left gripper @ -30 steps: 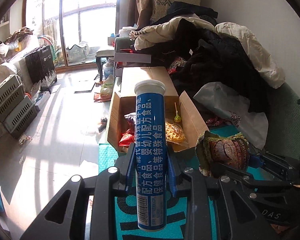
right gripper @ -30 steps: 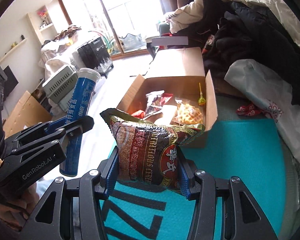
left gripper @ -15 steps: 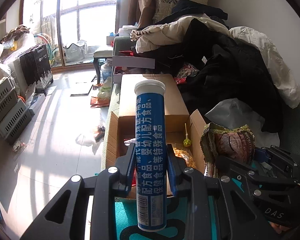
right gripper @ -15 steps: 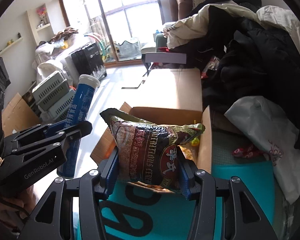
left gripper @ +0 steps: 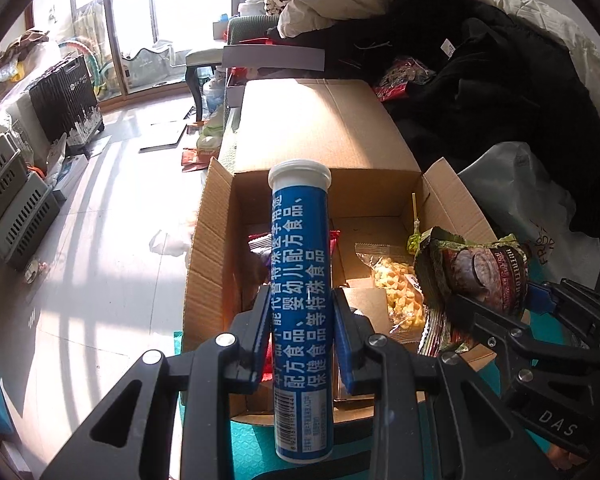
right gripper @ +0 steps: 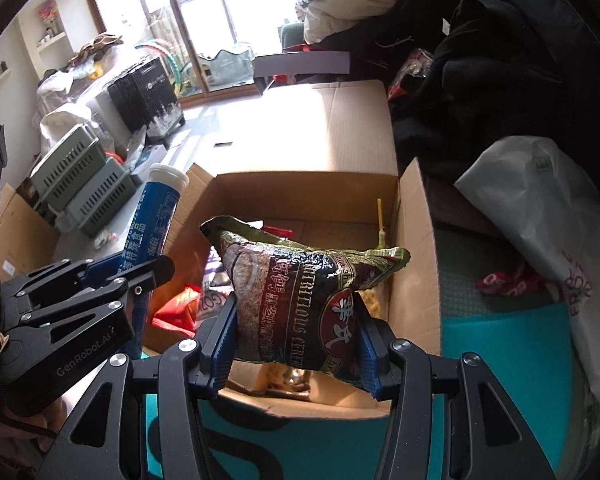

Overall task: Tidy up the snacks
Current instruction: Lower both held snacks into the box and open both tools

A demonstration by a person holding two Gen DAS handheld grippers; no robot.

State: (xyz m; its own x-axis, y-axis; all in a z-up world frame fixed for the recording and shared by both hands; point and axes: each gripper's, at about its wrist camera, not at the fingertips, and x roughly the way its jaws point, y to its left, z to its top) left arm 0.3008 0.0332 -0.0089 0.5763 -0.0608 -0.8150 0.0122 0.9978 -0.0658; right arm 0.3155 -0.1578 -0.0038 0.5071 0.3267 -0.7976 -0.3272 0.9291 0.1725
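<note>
Above the open cardboard box (left gripper: 384, 152) I hold two snacks at once. My left gripper (left gripper: 300, 336) is clamped narrow on the blue tube (left gripper: 300, 280), which stands upright between my pads with its white cap up and a long stretch hanging below the grip. My right gripper (right gripper: 296, 332) squeezes the dark cereal bag (right gripper: 300, 300) across its lower half, the crinkled top free above the jaws.

The box already holds a red packet (right gripper: 176, 308), a clear bag of yellow puffs (left gripper: 396, 292) and a lollipop (left gripper: 415, 236) leaning in the far corner. If I let the tube go from here, I judge it may tip, roll against a flap, or crush the puffs. The bag is soft and slick, so it could slide from my pads early. My two grippers sit close together, and crowding one opening risks knocking them or catching a side flap (right gripper: 416, 240).
</note>
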